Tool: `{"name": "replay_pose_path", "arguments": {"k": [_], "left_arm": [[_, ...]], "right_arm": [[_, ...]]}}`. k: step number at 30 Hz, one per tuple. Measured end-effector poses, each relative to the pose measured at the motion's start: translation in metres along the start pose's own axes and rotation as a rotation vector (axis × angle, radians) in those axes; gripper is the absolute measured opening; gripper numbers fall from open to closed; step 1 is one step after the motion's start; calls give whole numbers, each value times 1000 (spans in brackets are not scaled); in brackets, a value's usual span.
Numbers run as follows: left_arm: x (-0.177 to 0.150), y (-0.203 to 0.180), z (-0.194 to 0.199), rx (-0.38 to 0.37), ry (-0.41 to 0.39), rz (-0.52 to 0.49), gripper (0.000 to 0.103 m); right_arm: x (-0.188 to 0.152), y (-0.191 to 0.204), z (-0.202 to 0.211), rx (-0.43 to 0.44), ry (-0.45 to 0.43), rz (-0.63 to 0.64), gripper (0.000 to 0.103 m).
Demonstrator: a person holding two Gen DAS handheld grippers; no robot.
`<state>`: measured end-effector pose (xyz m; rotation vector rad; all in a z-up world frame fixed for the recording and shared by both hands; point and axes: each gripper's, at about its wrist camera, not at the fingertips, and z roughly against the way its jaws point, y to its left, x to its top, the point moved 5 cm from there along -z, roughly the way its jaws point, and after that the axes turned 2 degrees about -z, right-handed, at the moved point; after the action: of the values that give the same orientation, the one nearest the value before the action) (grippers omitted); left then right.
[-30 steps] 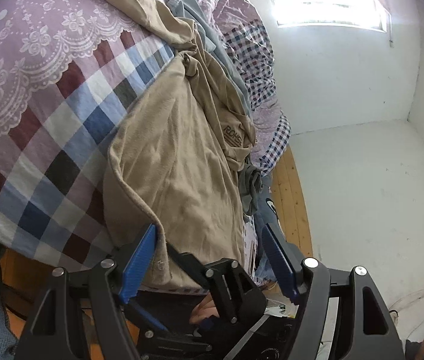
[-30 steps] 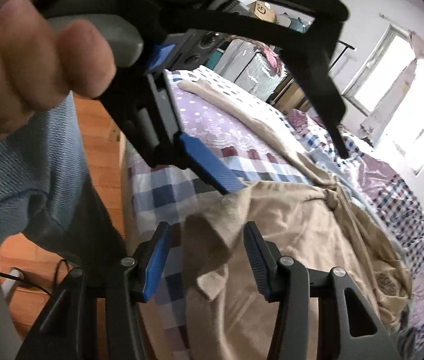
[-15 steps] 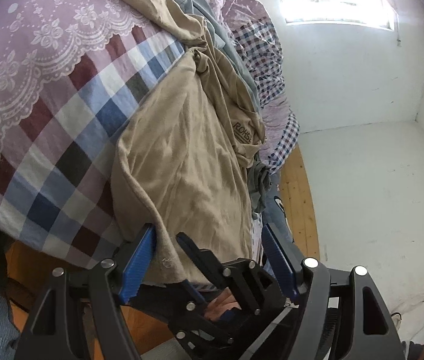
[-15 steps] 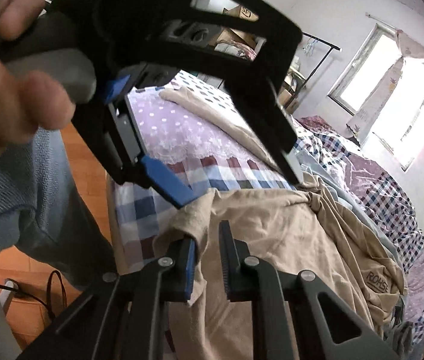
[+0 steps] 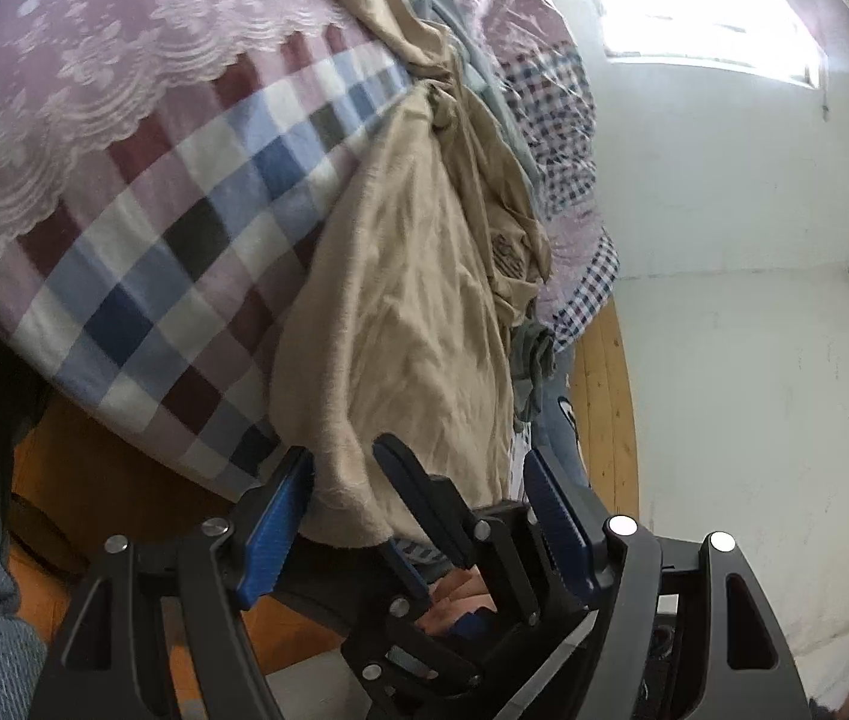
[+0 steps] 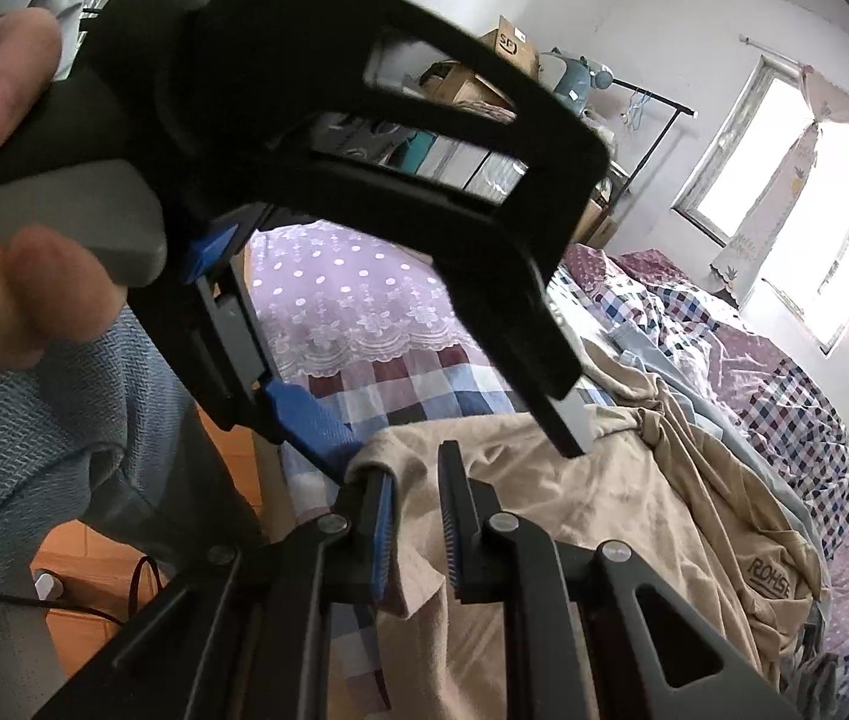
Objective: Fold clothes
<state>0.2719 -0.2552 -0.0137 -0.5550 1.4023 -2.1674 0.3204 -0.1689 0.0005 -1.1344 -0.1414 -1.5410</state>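
Observation:
A tan garment (image 5: 412, 324) with a dark printed logo lies spread on the bed, and its near corner hangs over the bed's edge. My right gripper (image 6: 415, 471) is shut on that corner of the tan garment (image 6: 574, 516), with cloth pinched between its blue pads. My left gripper (image 5: 418, 468) stands open around the same corner, the cloth edge lying against its left pad (image 5: 280, 528). The right gripper (image 5: 394, 456) shows between the left fingers. In the right wrist view the left gripper (image 6: 451, 429) looms above, held by a hand (image 6: 10, 228).
The bed carries a checked sheet (image 5: 142, 276) and a lilac lace cover (image 5: 94, 60). A grey-blue garment (image 6: 718, 414) and a checked quilt (image 6: 784, 396) are bunched beyond the tan one. Wooden floor (image 5: 604, 420) and a white wall flank the bed. A clothes rack with boxes (image 6: 508, 48) stands behind.
My right gripper has shut on the tan garment's corner and lifted it slightly. My left gripper has moved in closer around that corner, still open.

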Motion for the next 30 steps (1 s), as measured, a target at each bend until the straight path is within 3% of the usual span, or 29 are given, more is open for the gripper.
{"name": "replay_pose_path", "arguments": {"k": [1, 3, 5, 8, 10, 11, 13, 15, 18, 22, 30], "left_arm": [[0, 3, 1, 7, -4, 12, 73], [-1, 9, 1, 35, -11, 40, 52], [-2, 16, 0, 70, -12, 71, 45], [0, 17, -2, 95, -16, 67, 43], [2, 17, -3, 115, -25, 61, 34], [3, 18, -2, 121, -27, 61, 25], [1, 19, -4, 135, -29, 60, 24], [1, 20, -5, 153, -30, 55, 6], [1, 19, 1, 161, -51, 42, 4], [6, 10, 12, 138, -109, 9, 4], [14, -15, 27, -52, -160, -39, 3]], "right_arm": [[0, 1, 0, 0, 2, 3, 13], [-1, 5, 1, 2, 12, 8, 14], [-3, 8, 1, 12, 33, 7, 15], [-6, 12, 2, 26, 52, 2, 16], [-8, 13, 1, 33, 64, 4, 17], [-8, 12, 1, 39, 69, 1, 19], [-11, 12, 2, 50, 76, -2, 23], [-12, 13, 6, 56, 78, 5, 30], [-15, 13, 12, 33, 78, 22, 44], [-19, 4, 15, -25, 86, 14, 54], [-34, -12, 4, -145, 146, 22, 58]]}}
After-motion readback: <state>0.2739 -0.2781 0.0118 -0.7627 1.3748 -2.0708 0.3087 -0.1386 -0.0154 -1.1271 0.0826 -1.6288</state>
